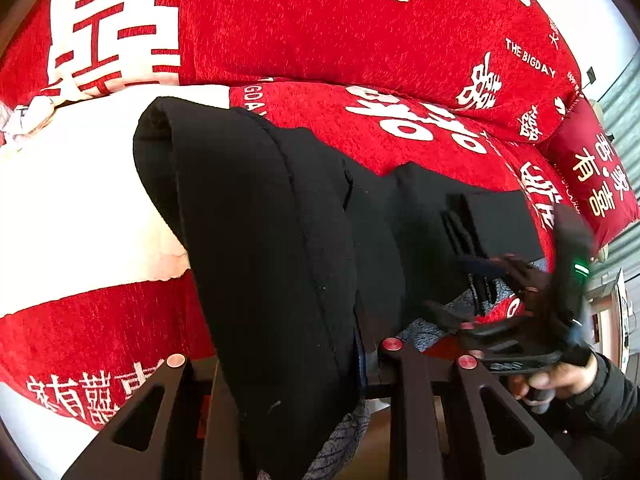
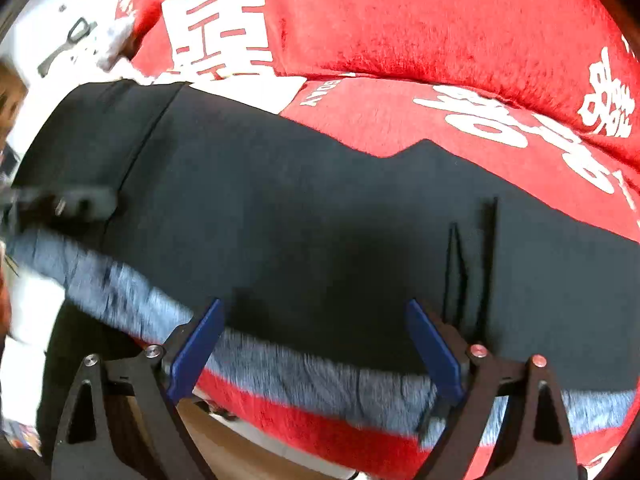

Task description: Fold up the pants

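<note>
Black pants (image 1: 248,200) with a grey inner lining (image 2: 320,376) lie across a red bedspread (image 1: 360,20). My left gripper (image 1: 292,360) is shut on a thick fold of the pants. That fold is raised and drapes over the fingers, hiding the tips. In the right wrist view the left gripper (image 2: 60,204) shows blurred at the pants' left end. My right gripper (image 2: 316,340) stands open over the near edge of the pants (image 2: 300,200), its blue pads (image 2: 200,348) wide apart and pressing on nothing. A person's hand (image 1: 560,380) holds the right gripper (image 1: 520,292).
The bedspread carries large white characters and a white band (image 1: 80,184). A red pillow (image 1: 592,172) lies at the far right. Glasses (image 2: 68,44) rest on a white surface at the upper left. Wooden floor (image 2: 240,440) shows below the bed's edge.
</note>
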Demonstrator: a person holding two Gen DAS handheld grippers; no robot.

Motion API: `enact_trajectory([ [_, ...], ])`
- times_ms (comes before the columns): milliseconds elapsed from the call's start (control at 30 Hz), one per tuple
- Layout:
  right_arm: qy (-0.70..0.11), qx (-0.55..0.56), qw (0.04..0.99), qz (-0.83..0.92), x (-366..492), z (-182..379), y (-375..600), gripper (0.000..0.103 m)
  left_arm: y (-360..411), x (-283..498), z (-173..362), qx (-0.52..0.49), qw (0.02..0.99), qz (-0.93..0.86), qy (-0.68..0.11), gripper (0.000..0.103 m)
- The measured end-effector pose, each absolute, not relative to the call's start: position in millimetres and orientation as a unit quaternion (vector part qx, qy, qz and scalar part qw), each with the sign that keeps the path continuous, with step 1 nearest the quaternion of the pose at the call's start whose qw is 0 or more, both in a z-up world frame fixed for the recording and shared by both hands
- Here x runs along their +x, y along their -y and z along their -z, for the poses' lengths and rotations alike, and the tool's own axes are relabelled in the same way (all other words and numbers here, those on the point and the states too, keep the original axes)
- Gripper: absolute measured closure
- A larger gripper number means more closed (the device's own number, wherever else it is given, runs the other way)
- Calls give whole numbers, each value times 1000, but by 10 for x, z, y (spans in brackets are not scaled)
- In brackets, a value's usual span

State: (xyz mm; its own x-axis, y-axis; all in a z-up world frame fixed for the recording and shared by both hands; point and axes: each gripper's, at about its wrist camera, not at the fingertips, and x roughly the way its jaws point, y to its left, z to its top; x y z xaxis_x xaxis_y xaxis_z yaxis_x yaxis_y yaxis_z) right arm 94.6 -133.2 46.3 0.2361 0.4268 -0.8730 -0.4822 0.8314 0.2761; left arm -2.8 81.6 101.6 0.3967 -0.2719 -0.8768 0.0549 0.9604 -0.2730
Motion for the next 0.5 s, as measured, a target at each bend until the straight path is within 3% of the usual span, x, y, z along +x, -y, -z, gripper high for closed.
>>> enact_trajectory([
  [67,-570,-31,765,-300,999,-299,1251,1,-765,-9,-1061,-96,829,94,-544,78],
  [200,-548,-85,772,-311,829,-524,1194,0,-564,27,-1221,-75,832,95,-542,78],
  [367,-492,-108,828,-246,717,-940,1784,1,-160,82,-1495,-54,837,120,-532,79],
  [500,-491,-89,857,-130,888,-1049,2496,0,273,210,-1668,-43,835,150,-528,80],
])
